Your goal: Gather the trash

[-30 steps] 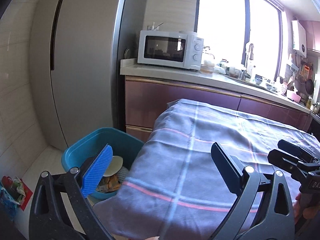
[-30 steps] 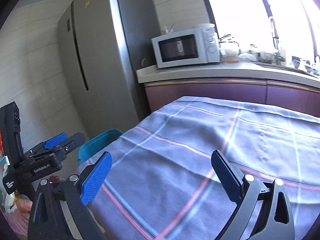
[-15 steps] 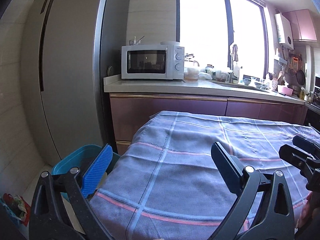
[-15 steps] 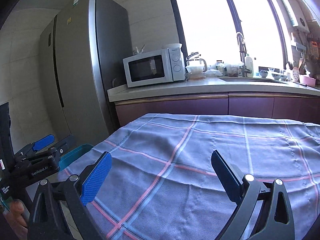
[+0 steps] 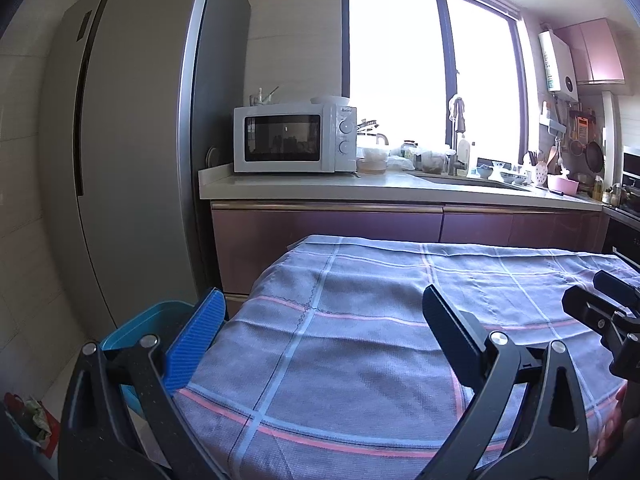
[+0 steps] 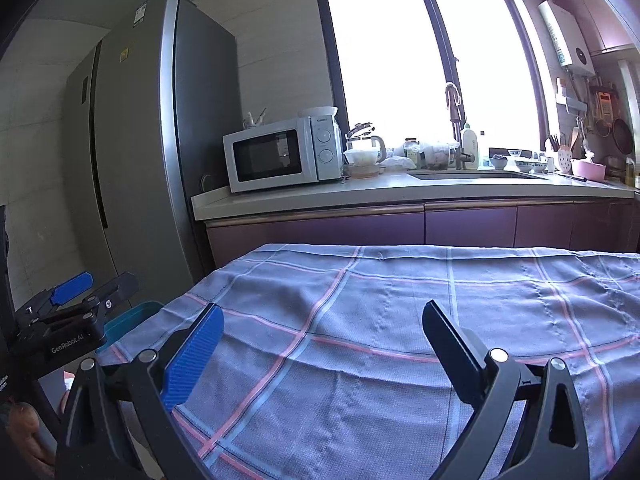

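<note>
Left wrist view
Left gripper (image 5: pixel 320 328): spread wide, empty, above the plaid tablecloth (image 5: pixel 380 344).
Blue bin (image 5: pixel 132 332): on the floor just beside the table's left edge; contents hidden here.
Trash: crumpled wrappers (image 5: pixel 28 420) on the floor, bottom left; likely light, soft, crushable; best pinched at a bunched fold.

Right wrist view
Right gripper (image 6: pixel 320 344): released, nothing between the fingers.
Tablecloth: bare, no trash on it.
Bin: only a rim sliver visible behind the left gripper.
</note>
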